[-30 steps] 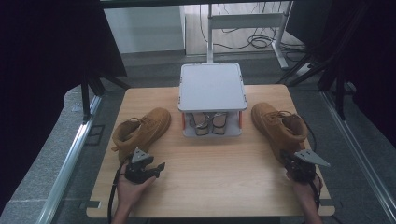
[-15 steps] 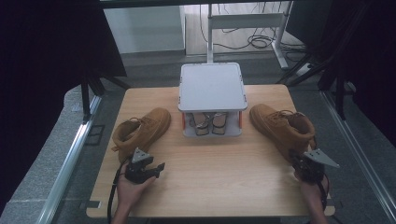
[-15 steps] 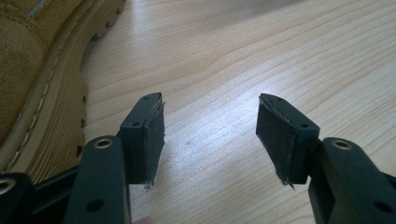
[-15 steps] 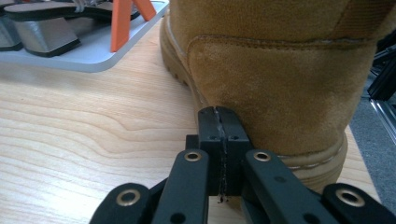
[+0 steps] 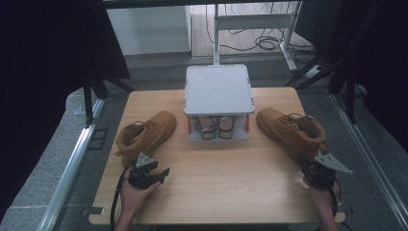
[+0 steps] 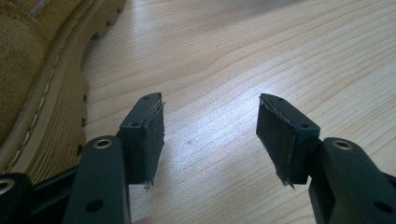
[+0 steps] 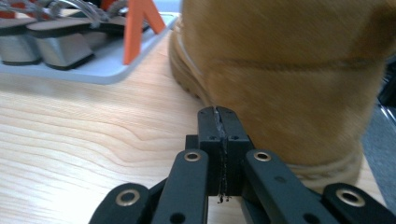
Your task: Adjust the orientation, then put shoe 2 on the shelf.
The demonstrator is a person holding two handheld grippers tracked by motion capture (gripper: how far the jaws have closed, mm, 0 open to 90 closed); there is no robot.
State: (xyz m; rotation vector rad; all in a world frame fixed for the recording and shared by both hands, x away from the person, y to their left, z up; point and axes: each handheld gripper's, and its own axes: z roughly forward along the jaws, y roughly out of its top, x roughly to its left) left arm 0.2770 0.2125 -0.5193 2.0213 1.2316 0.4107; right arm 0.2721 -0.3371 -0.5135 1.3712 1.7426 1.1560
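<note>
Left tongs [image 5: 161, 172] wide open, nothing between the jaws, low over bare worktop [image 5: 231, 178] in front of the grey rack [image 5: 219, 91] and to its left; in the left gripper view [image 6: 210, 135] just wood grain shows in the gap, with the lugged sole of the left boot [image 6: 42, 84] right beside the left-hand jaw, not touching. Position same as 0.5 s ago. Right tongs [image 5: 312, 168] fully closed on nothing, pads pressed flat together in the right gripper view [image 7: 218, 140]. They sit at the heel of the right boot [image 5: 291, 132], front-right of the rack; contact with the heel can't be told. Versus 1.0 s ago the right hand [image 5: 321, 195] has shifted outward toward the worktop's right edge, and the right boot's heel has swung slightly the same way. Left boot [image 5: 144, 134] unchanged, lying front-left of the rack. Rack stands at the back centre, a pair of heeled sandals [image 5: 217, 126] on its lower shelf [image 7: 93, 70].
</note>
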